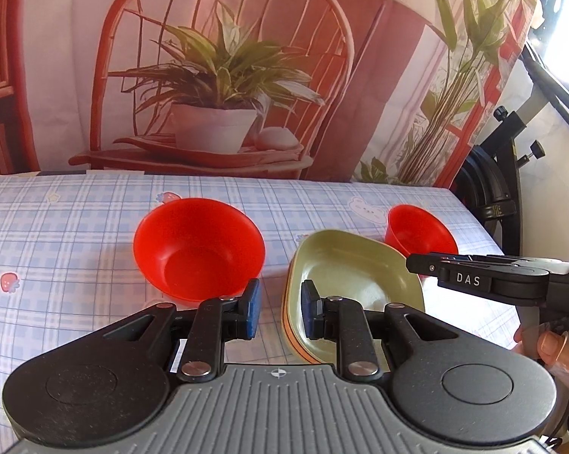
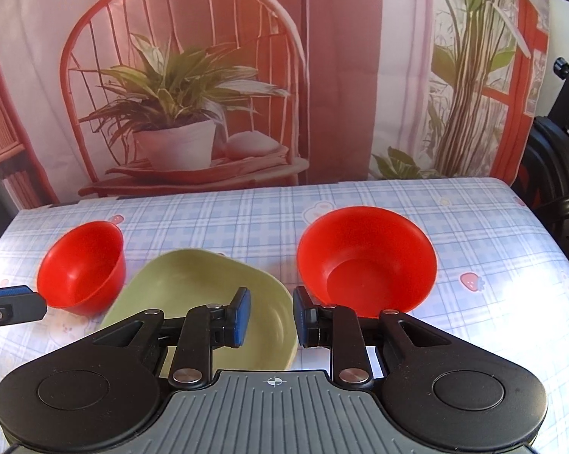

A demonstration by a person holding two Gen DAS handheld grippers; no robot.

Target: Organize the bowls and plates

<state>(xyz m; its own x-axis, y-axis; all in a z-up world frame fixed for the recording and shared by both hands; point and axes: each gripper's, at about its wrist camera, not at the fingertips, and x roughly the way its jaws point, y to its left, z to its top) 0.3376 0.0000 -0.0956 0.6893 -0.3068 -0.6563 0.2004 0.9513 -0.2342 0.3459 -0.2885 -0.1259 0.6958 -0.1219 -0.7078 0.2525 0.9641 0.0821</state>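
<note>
Two red bowls and a stack of plates stand on a checked tablecloth (image 1: pixel 76 227). The left red bowl (image 1: pixel 199 249) (image 2: pixel 82 268) and the right red bowl (image 1: pixel 417 230) (image 2: pixel 366 261) sit upright and empty on either side of the green top plate (image 1: pixel 352 283) (image 2: pixel 201 291). An orange rim shows beneath that plate. My left gripper (image 1: pixel 279 308) hovers open over the plate's near left rim, beside the left bowl. My right gripper (image 2: pixel 271 314) hovers open over the plate's right rim. The pads of neither gripper press on anything. Each gripper shows in the other's view: the right gripper (image 1: pixel 417 261), the left gripper (image 2: pixel 23 300).
A printed backdrop (image 1: pixel 216 75) of a chair and a potted plant hangs behind the table's far edge. Black exercise equipment (image 1: pixel 504 174) stands past the table's right side. A person's fingers (image 1: pixel 549 344) hold the right gripper's handle.
</note>
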